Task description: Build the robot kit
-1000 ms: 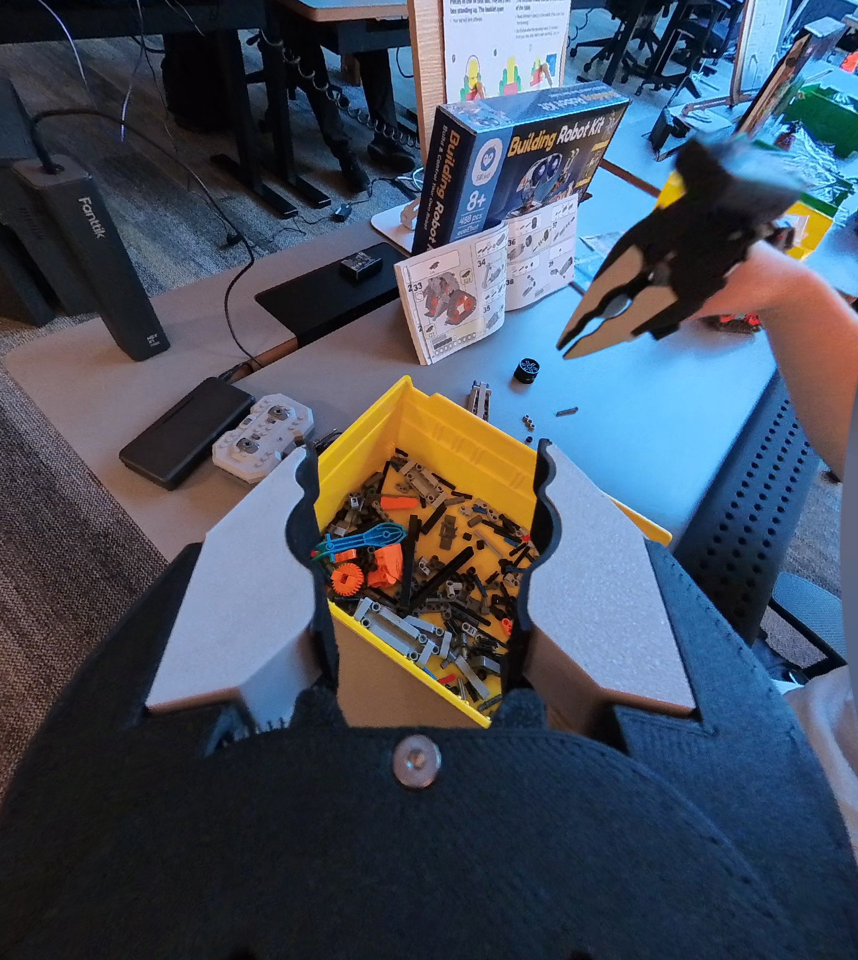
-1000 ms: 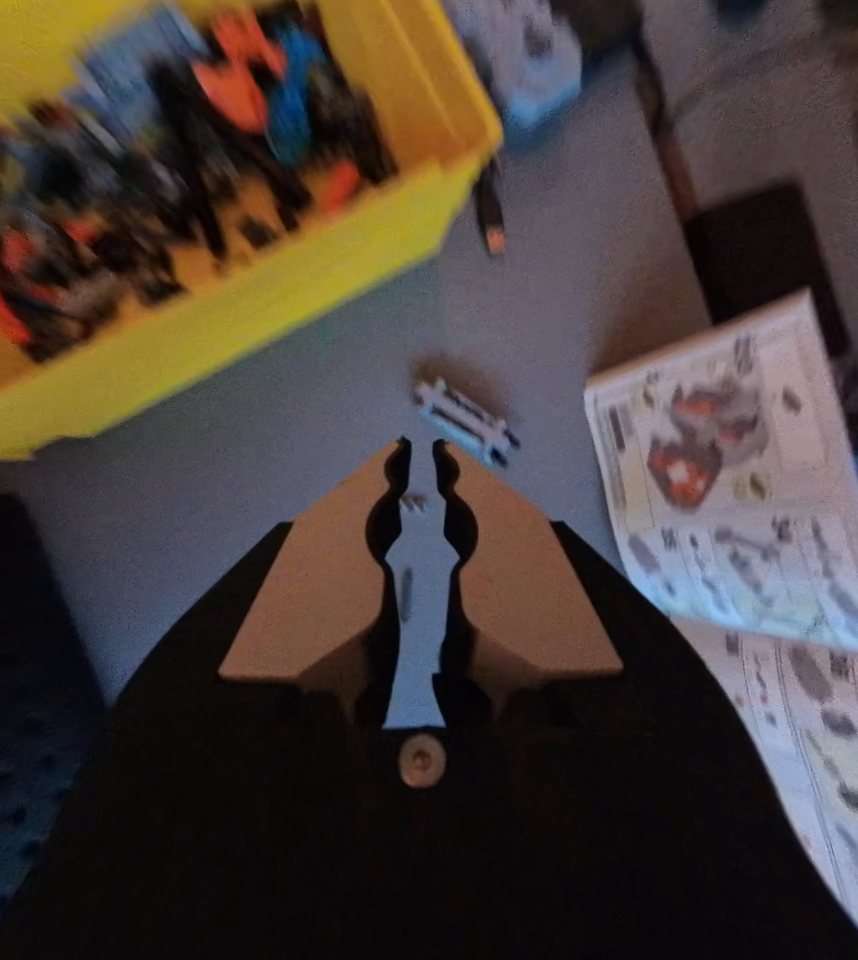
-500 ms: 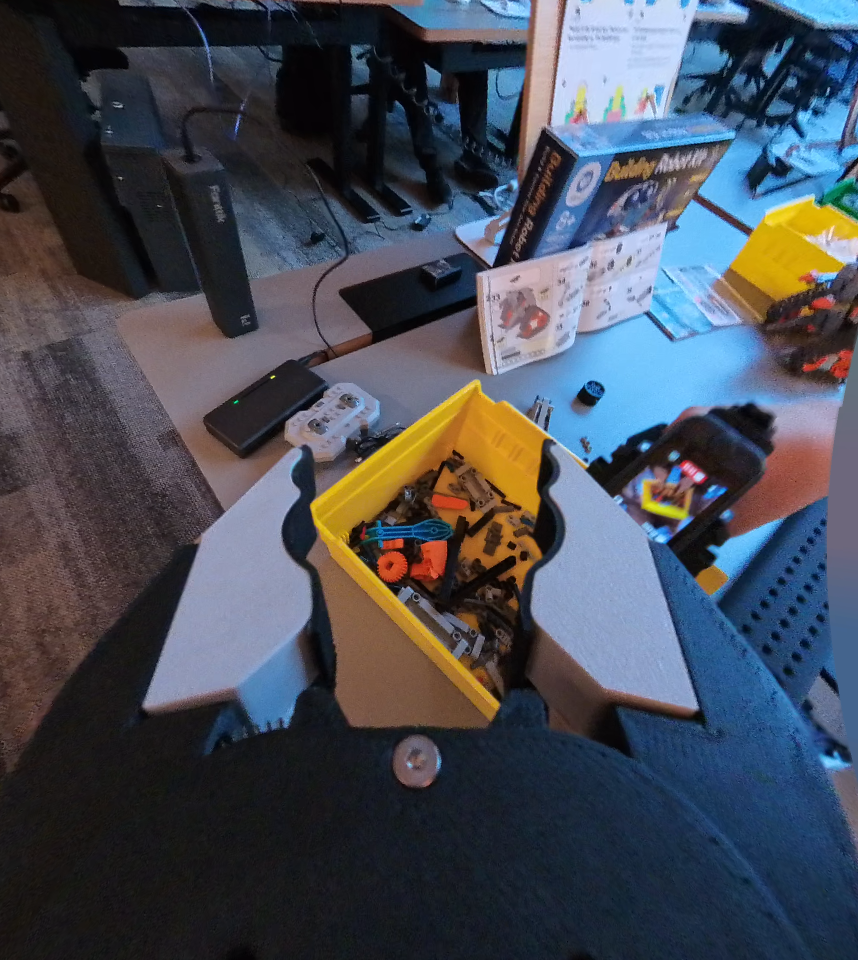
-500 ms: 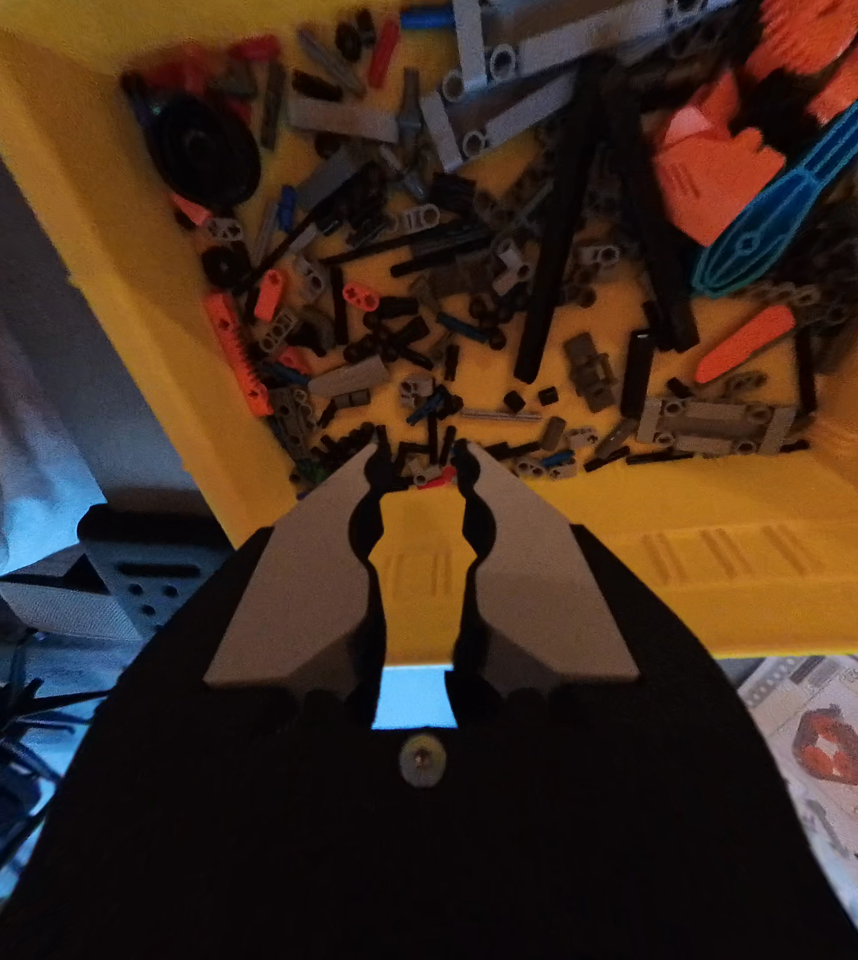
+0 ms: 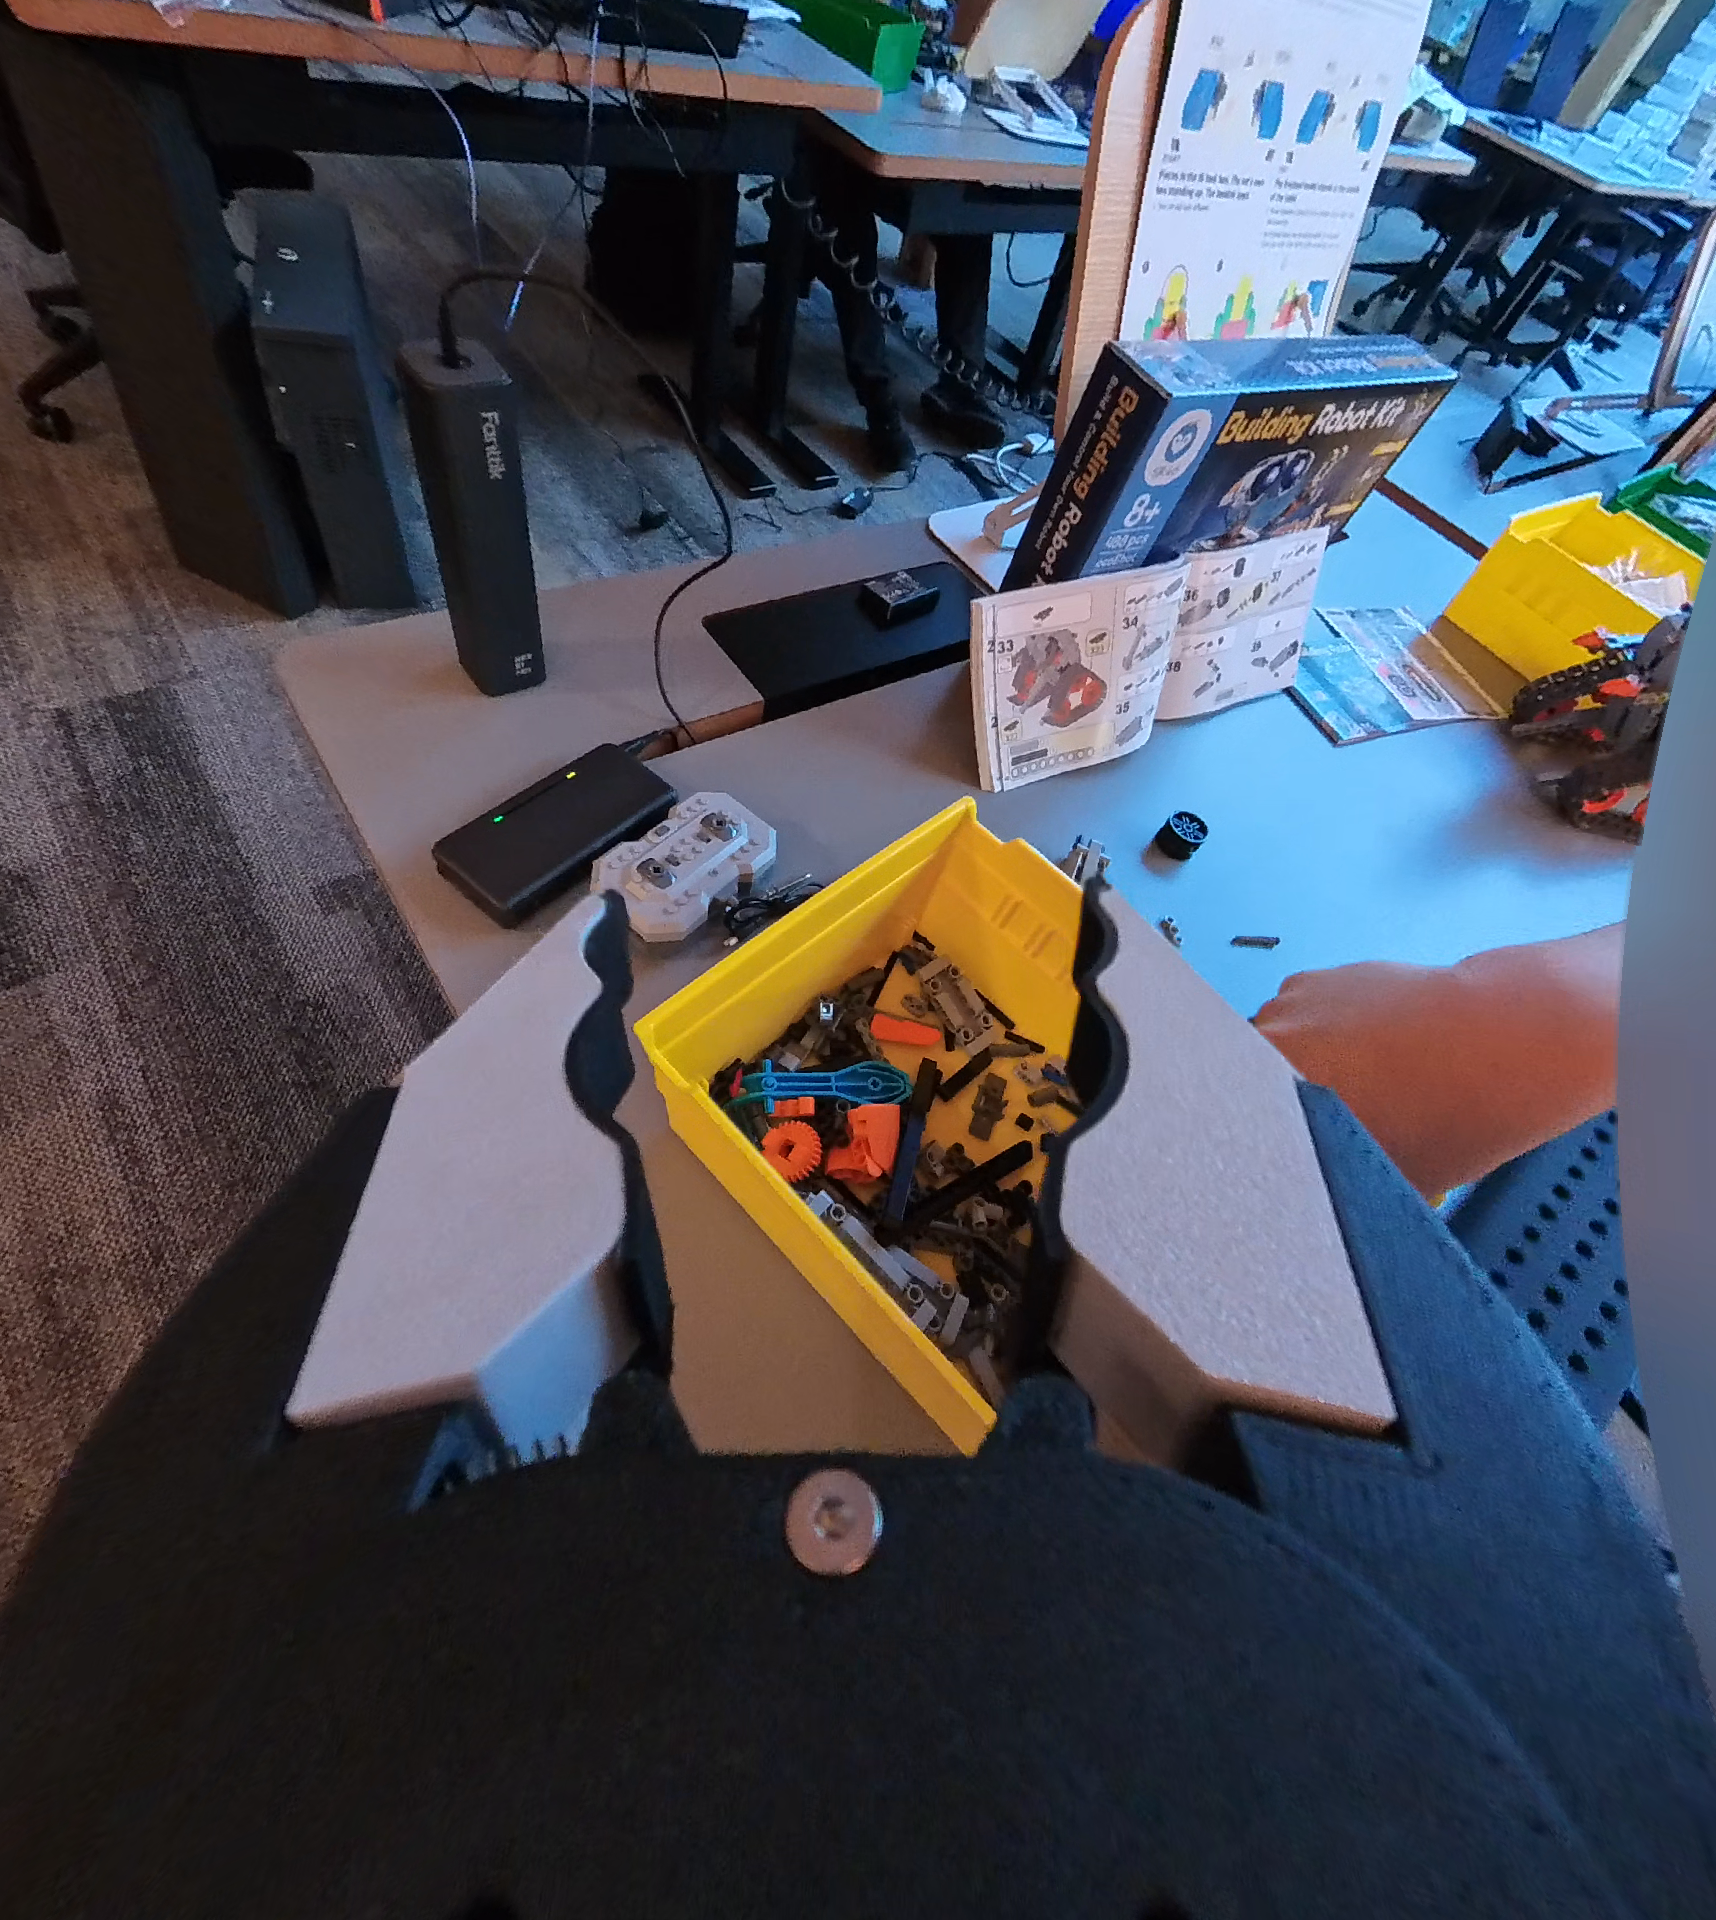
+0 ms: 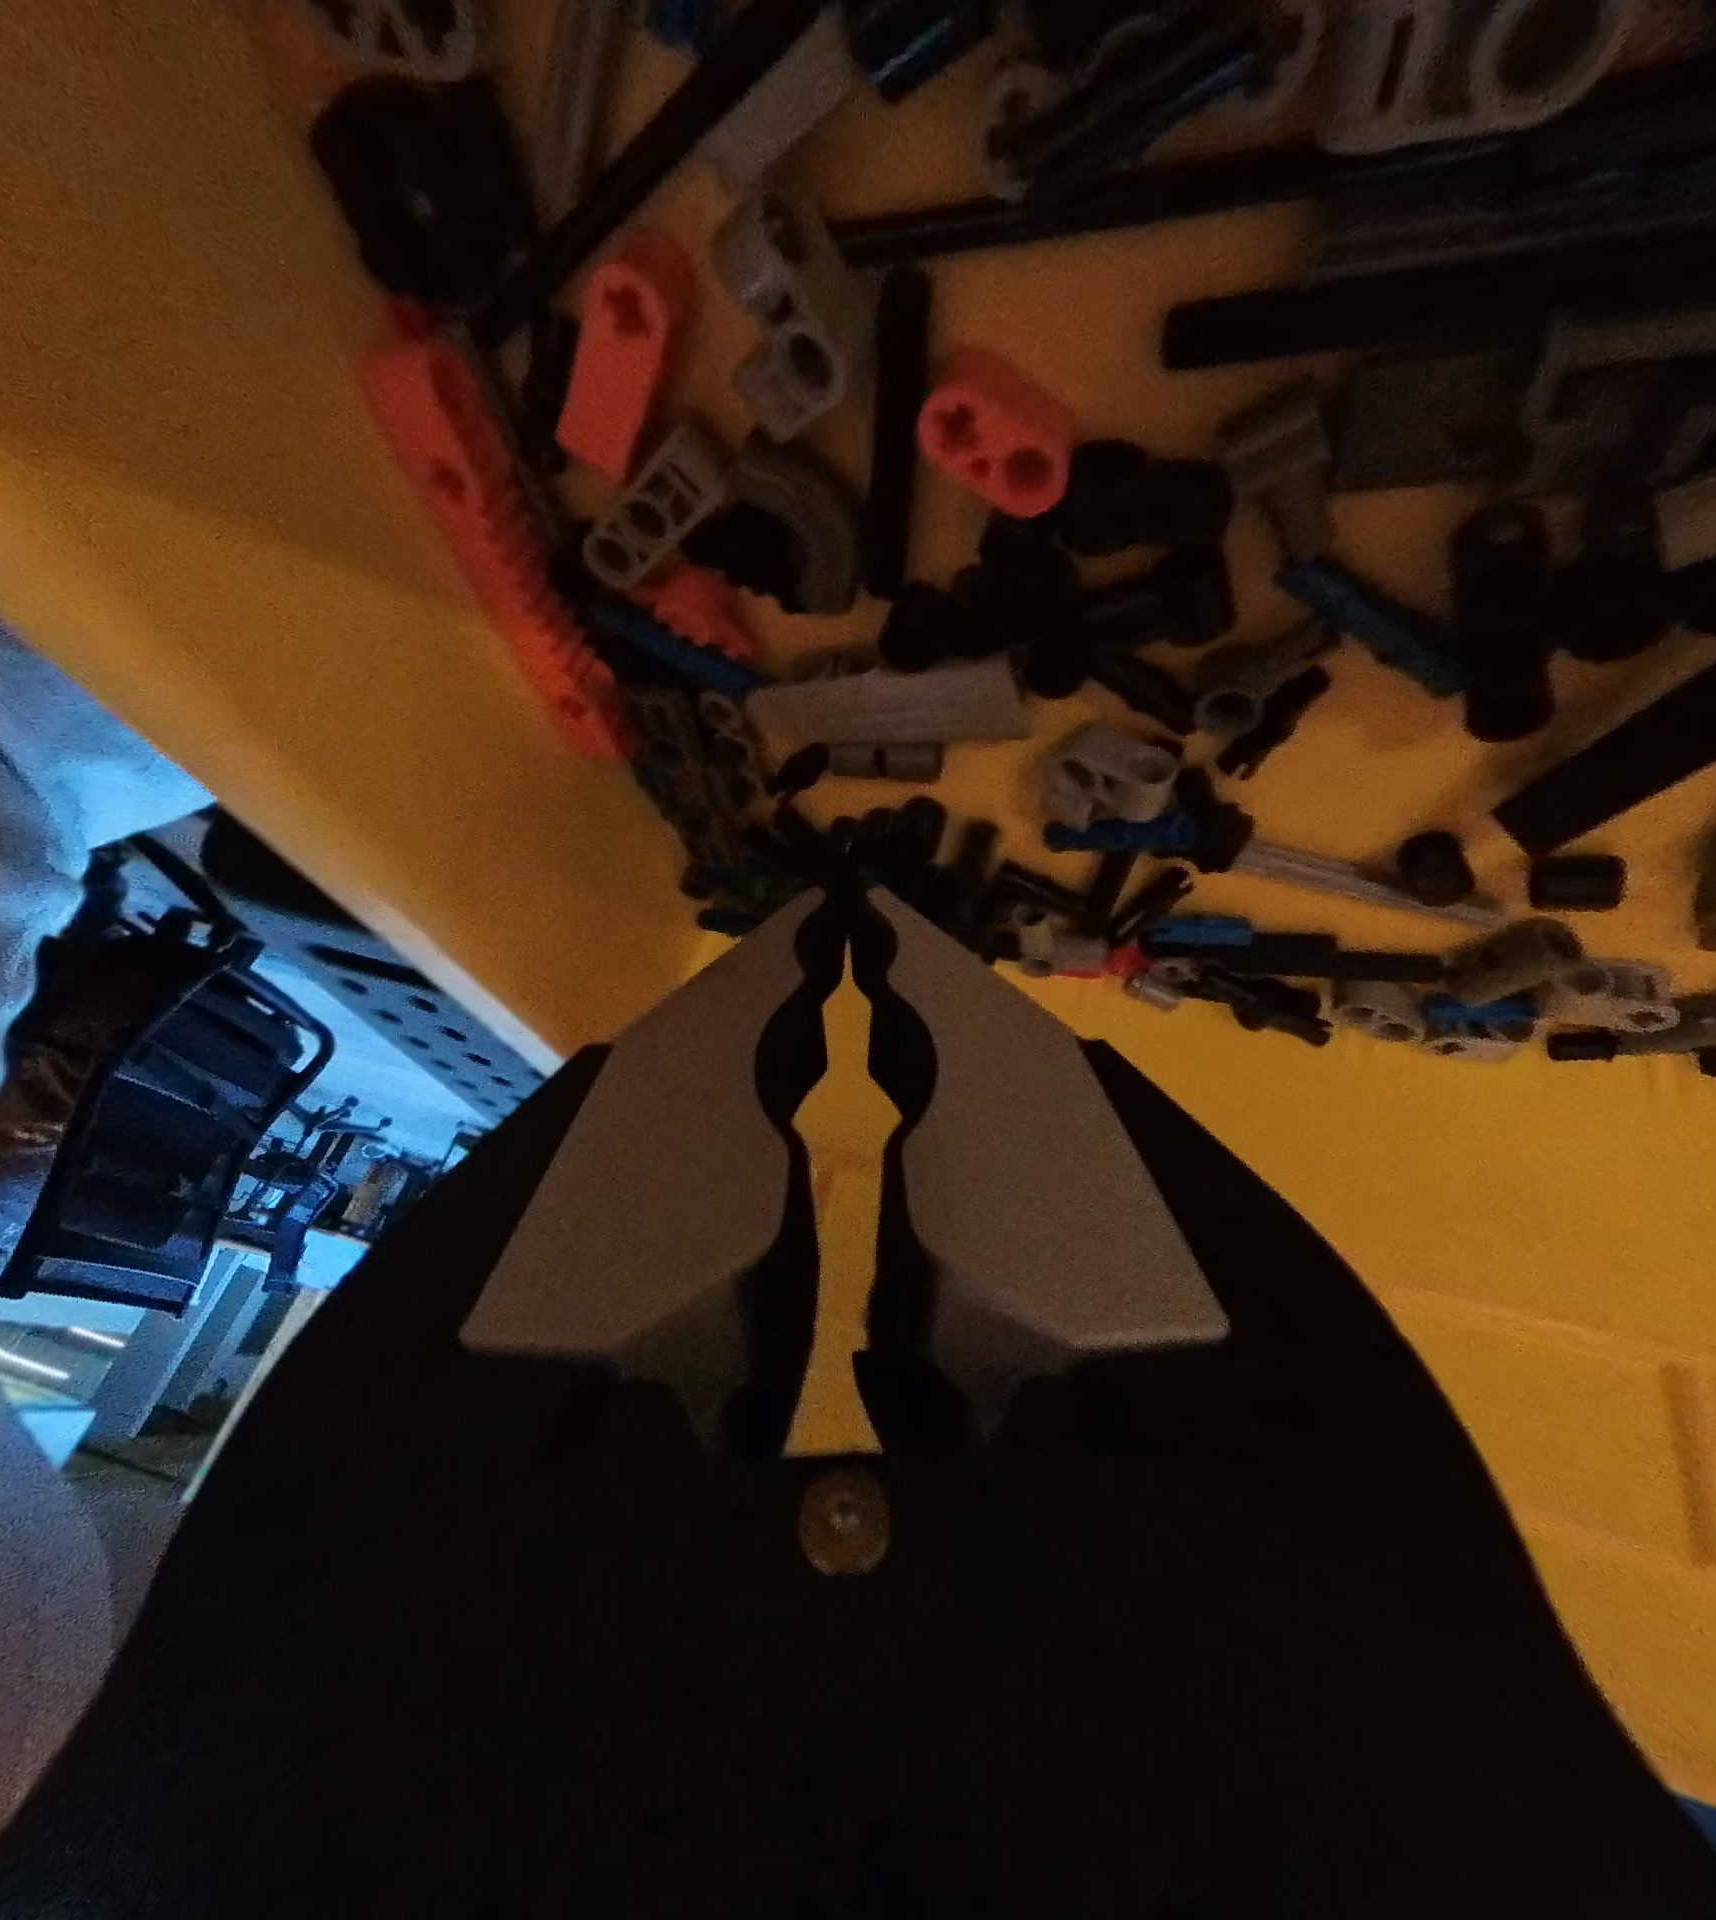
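Left claw wide above a yellow bin; right claw pinched shut inside it.

Left wrist view: left claw (image 5: 849,914) gapes empty over the yellow bin (image 5: 812,935) on the counter (image 5: 1353,862).
Right wrist view: right claw (image 6: 846,896) is closed among small black pins (image 6: 921,831); whether it grips one I cannot tell. These look light, stiff and slippery, best pinched mid-shaft.

My left tongs (image 5: 849,914) stand wide apart above the yellow bin (image 5: 812,940), which sits at the near edge of the grey bench (image 5: 1373,862). The bin's walls fence in a crowded heap of small building pieces (image 5: 895,1132). My right tongs (image 6: 846,902) are down inside the bin's near corner, tips almost together, with the wall (image 6: 210,540) close on one side and black pins (image 6: 937,842) packed at the tips. My forearm (image 5: 1436,1049) crosses the bin's right side. Beyond the bin, open bench lies before the booklet (image 5: 1134,665) and box (image 5: 1218,457).
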